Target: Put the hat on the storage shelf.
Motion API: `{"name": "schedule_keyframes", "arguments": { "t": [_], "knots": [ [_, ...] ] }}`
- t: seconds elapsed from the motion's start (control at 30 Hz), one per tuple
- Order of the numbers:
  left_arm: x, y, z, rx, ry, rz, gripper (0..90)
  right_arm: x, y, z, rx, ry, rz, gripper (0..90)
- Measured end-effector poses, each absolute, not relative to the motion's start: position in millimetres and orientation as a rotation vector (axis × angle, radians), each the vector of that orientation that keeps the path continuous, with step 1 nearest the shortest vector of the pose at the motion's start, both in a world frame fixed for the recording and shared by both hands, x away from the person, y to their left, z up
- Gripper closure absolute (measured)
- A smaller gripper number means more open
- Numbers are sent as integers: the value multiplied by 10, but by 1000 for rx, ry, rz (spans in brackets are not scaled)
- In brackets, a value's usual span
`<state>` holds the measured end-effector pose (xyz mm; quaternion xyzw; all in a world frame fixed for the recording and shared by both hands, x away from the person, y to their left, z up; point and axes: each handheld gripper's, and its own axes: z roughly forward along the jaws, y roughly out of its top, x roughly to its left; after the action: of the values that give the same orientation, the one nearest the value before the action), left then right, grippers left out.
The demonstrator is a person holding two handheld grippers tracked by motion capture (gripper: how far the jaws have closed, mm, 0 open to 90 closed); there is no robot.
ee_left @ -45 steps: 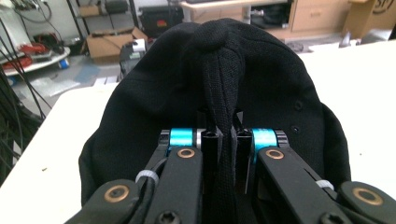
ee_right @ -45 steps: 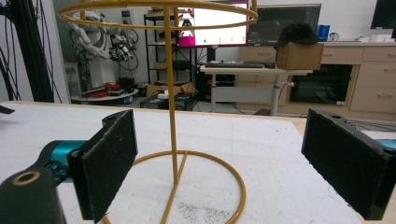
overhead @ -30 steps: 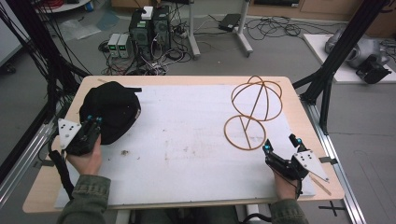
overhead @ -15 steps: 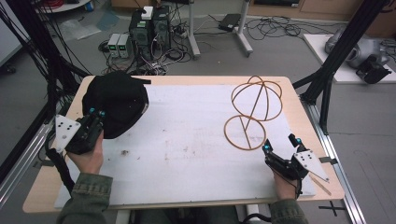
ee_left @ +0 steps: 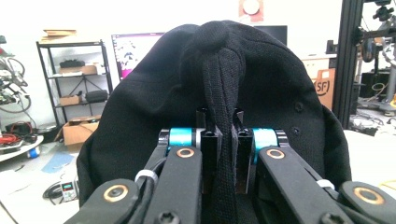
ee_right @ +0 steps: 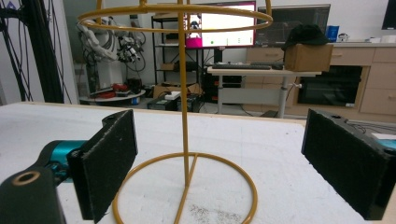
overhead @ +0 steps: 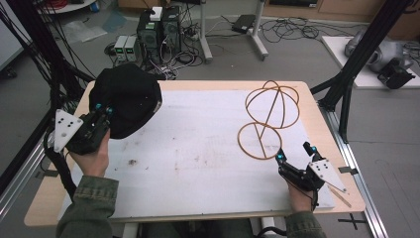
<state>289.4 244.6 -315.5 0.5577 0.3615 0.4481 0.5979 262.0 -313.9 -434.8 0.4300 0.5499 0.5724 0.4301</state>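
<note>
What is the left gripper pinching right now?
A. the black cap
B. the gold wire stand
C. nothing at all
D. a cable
A: in the left gripper view the left gripper has its jaws closed on a fold of the black cap, and the high view shows that cap lifted at the table's left side, far from the gold wire stand.

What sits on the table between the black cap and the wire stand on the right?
Nothing visible. The cap is pinched in the left claw; bare white table lies between it and the stand. The right claw waits open beside the stand's base.
</note>
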Motion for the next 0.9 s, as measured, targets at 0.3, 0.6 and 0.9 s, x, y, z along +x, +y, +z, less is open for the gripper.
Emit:
{"name": "schedule_keyframes", "arguments": {
  "t": [0.3,0.6,0.9],
  "knots": [
    [3033,2271,-2978,1318,784,980,859,2625,-3128,-4345,1068,1374,1432,97],
    [3123,2117,-2796,1336,725,929,859,2623,-3121,-4343,1067,1369,1437,97],
    [3274,1730,-2707,1378,645,837,859,2606,-3152,-4333,1081,1359,1447,97]
  ]
}}
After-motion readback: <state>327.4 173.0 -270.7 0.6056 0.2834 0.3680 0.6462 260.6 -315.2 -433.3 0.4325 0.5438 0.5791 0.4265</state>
